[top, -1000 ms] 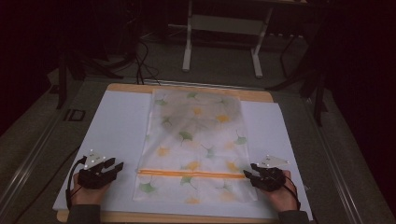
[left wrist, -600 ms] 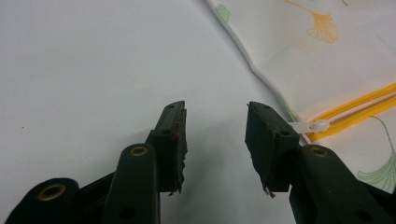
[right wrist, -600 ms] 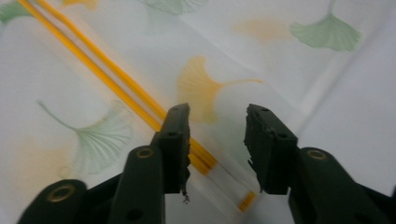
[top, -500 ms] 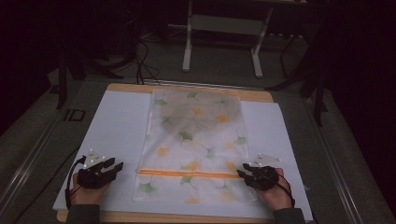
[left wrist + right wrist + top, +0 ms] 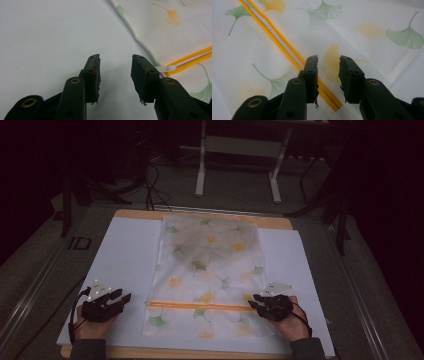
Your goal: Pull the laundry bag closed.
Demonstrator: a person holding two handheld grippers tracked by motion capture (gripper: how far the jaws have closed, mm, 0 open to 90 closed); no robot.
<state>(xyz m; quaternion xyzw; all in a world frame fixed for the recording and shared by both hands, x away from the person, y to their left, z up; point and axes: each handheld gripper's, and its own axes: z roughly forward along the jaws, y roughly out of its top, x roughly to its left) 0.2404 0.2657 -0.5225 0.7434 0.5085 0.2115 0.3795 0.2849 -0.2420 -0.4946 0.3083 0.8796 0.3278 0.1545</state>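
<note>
A mesh bag (image 5: pixel 210 275) printed with green and yellow leaves lies flat on a white sheet (image 5: pixel 125 255) that covers the table (image 5: pixel 280 222), and an orange zipper (image 5: pixel 200 306) runs across the bag near the person's edge.

The left gripper (image 5: pixel 125 298) rests on the white sheet just beside the bag's left edge, well apart from the other gripper. Its jaws stand spread with bare sheet between them. In the left gripper view (image 5: pixel 115 65), the zipper's white pull tab (image 5: pixel 167 68) lies just past the right-hand jaw, at the near end of the orange zipper (image 5: pixel 192 58), and the bag's edge (image 5: pixel 140 41) curves away ahead and to the right of the jaws.

The right gripper (image 5: pixel 254 303) sits at the bag's right side, its tips over the fabric at the far end of the zipper. Its jaws have just been closing, yet a gap remains between them. In the right gripper view (image 5: pixel 328 65), the mesh bag (image 5: pixel 362 30) with a yellow leaf print lies between the jaws, and the orange zipper (image 5: pixel 277 40) passes under the left-hand jaw and ends just below it. Whether the pads touch the fabric cannot be told.
</note>
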